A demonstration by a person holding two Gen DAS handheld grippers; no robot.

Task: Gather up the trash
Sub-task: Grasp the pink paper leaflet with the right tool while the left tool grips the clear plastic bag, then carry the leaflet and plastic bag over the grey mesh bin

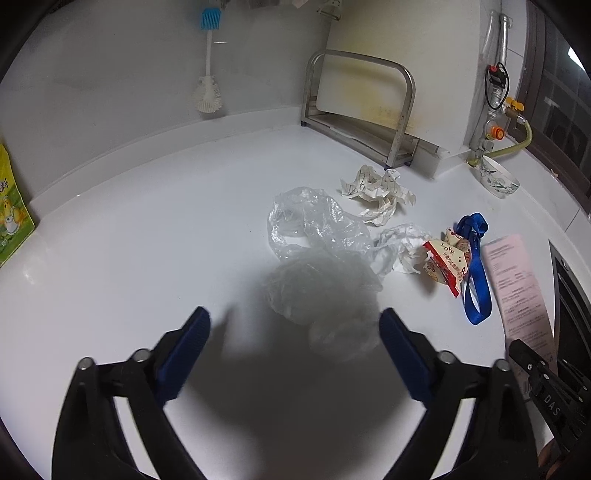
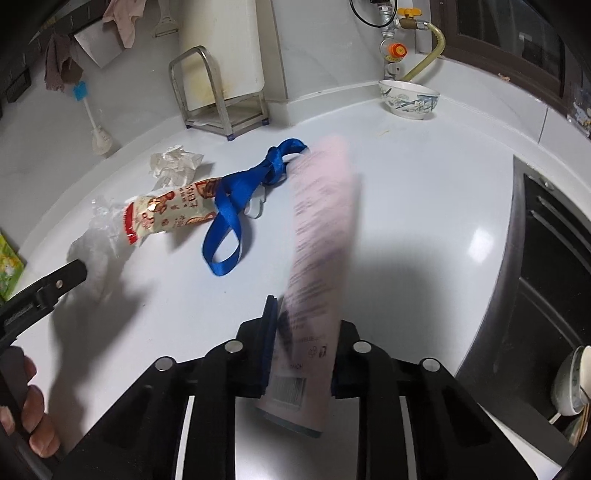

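Trash lies on the white counter (image 1: 147, 240): a clear plastic bag (image 1: 317, 236), a crumpled lined paper (image 1: 376, 188), a white tissue (image 1: 400, 247), a red and cream snack wrapper (image 1: 445, 264) and a blue strap (image 1: 476, 273). My left gripper (image 1: 295, 339) is open just above the counter, with the plastic bag between and ahead of its blue pads. My right gripper (image 2: 303, 347) is shut on a pink receipt (image 2: 317, 236), which sticks up, blurred. The wrapper (image 2: 166, 218) and strap (image 2: 236, 206) lie to its left.
A steel rack (image 1: 354, 107) stands at the back wall with a brush (image 1: 208, 74) hanging to its left. A patterned bowl (image 2: 408, 98) sits by the gas valve (image 2: 404, 18). A black stove top (image 2: 546, 258) borders the counter at right. A green packet (image 1: 11, 206) stands far left.
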